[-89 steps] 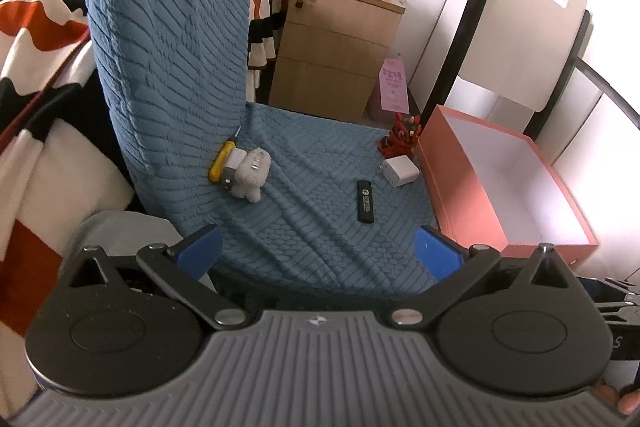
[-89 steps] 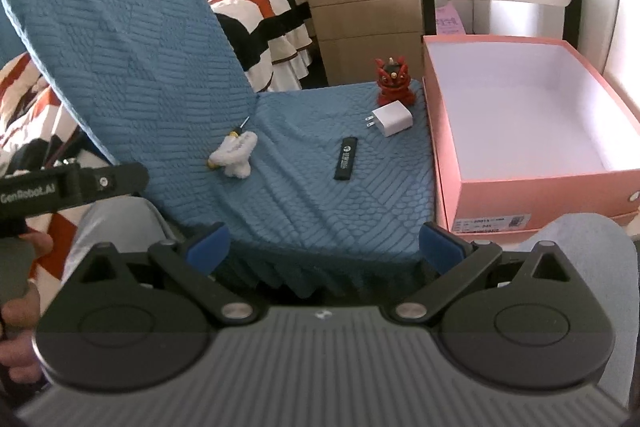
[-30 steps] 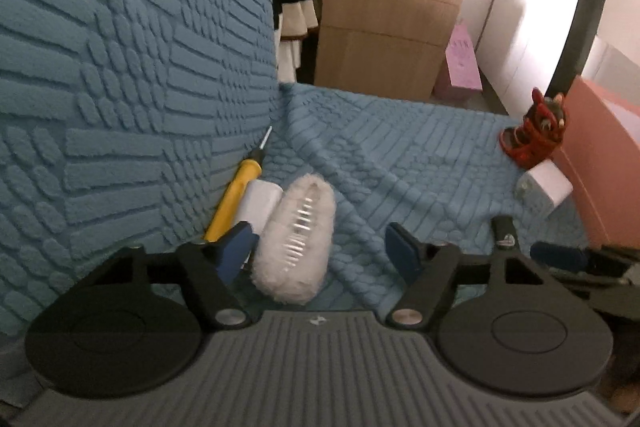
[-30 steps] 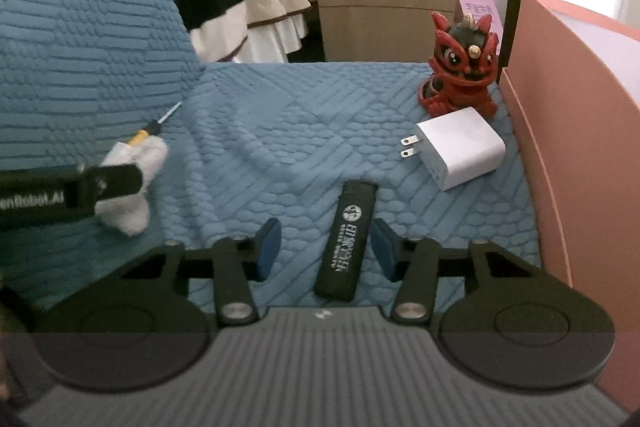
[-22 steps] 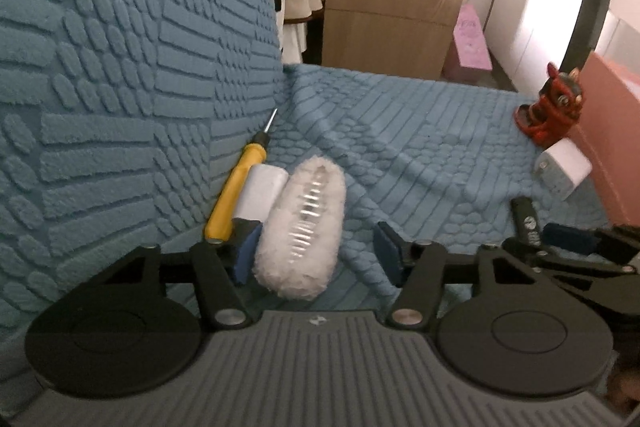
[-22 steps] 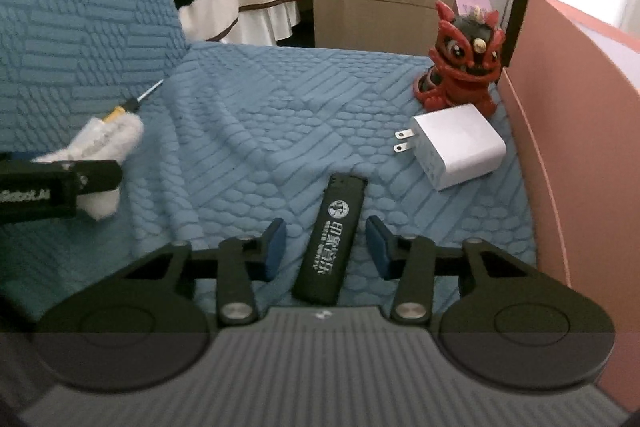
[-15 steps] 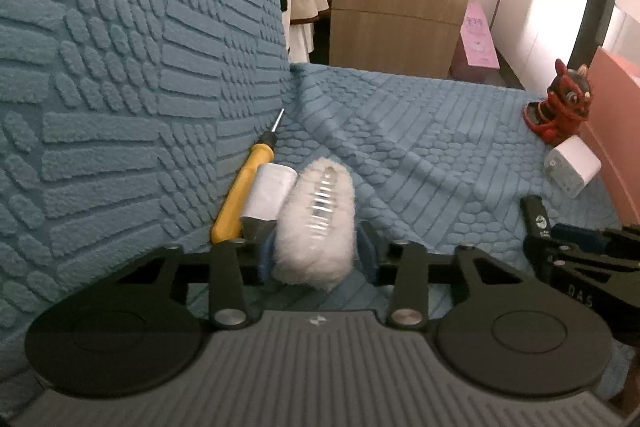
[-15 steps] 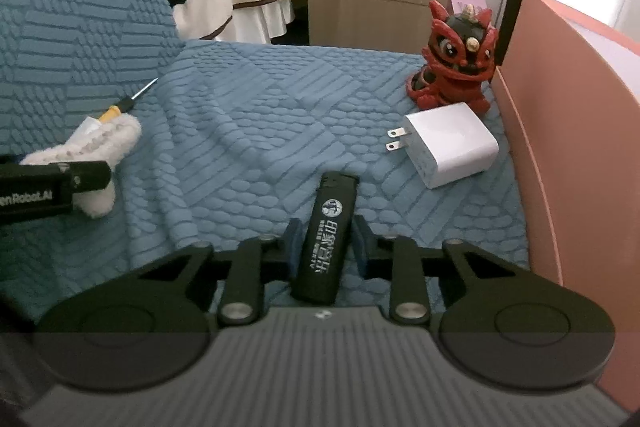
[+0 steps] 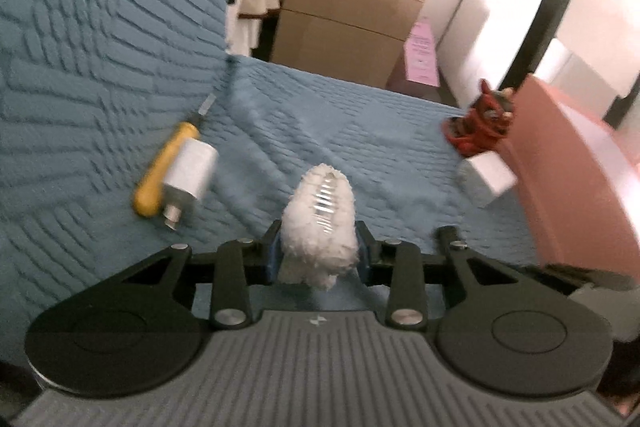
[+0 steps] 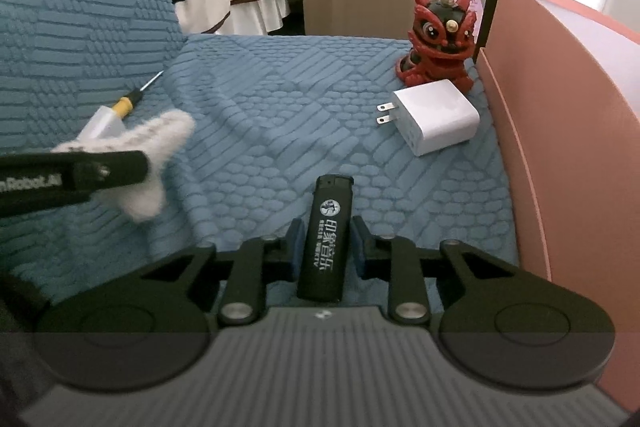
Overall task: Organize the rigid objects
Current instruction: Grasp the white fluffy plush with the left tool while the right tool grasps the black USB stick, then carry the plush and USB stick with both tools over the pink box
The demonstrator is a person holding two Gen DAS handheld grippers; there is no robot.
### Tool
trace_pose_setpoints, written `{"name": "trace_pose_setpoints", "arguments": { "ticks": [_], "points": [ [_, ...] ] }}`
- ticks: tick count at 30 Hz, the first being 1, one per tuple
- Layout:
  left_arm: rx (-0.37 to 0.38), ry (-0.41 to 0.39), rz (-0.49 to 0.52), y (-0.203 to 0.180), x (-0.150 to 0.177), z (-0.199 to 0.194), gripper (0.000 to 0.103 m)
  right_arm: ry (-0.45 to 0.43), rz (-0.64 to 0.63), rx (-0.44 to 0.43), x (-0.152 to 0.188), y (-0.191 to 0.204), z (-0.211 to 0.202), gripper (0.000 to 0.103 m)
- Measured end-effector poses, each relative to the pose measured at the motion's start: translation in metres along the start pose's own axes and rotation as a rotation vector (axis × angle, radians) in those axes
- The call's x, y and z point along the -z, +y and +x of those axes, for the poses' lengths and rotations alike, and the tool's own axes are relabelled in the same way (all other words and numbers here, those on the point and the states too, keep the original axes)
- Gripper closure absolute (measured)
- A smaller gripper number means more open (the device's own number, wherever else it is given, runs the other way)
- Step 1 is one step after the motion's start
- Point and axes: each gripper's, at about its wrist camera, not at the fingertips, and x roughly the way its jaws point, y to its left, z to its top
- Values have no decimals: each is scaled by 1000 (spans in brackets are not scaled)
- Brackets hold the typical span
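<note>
- Black plastic lighter [image 10: 327,235] sits clamped in the right gripper [image 10: 325,253], its jaws having just been closing on it; its long axis runs straight away along the fingers, far end free.
- Pink box [image 10: 560,163] stands just right of it, so the right hand is nearer; the carry likely goes right and over the wall.
- Left gripper [image 9: 318,255] has just been closing too and grasps the white fuzzy clip [image 9: 320,223], lifted slightly off the blue cover [image 9: 360,131], well left of the box.

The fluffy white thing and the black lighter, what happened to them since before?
Both got grabbed. The left gripper closed on the fluffy white clip and lifted it off the screwdriver. The right gripper closed on the lighter. Charger and red lion stayed put.
</note>
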Motion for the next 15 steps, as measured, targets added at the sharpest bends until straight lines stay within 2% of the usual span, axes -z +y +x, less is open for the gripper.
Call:
{"name": "trace_pose_setpoints", "arguments": {
  "ticks": [3, 7, 12, 15],
  "points": [
    [54, 16, -46, -8, 7, -4, 62, 2, -2, -4, 7, 0, -8, 76],
    [88, 35, -35, -22, 16, -4, 62, 18, -3, 16, 19, -4, -19, 76],
    [56, 69, 17, -30, 23, 4, 62, 40, 48, 27, 28, -15, -24, 76],
    [42, 60, 13, -27, 25, 4, 61, 41, 82, 17, 30, -21, -24, 76]
  ]
}}
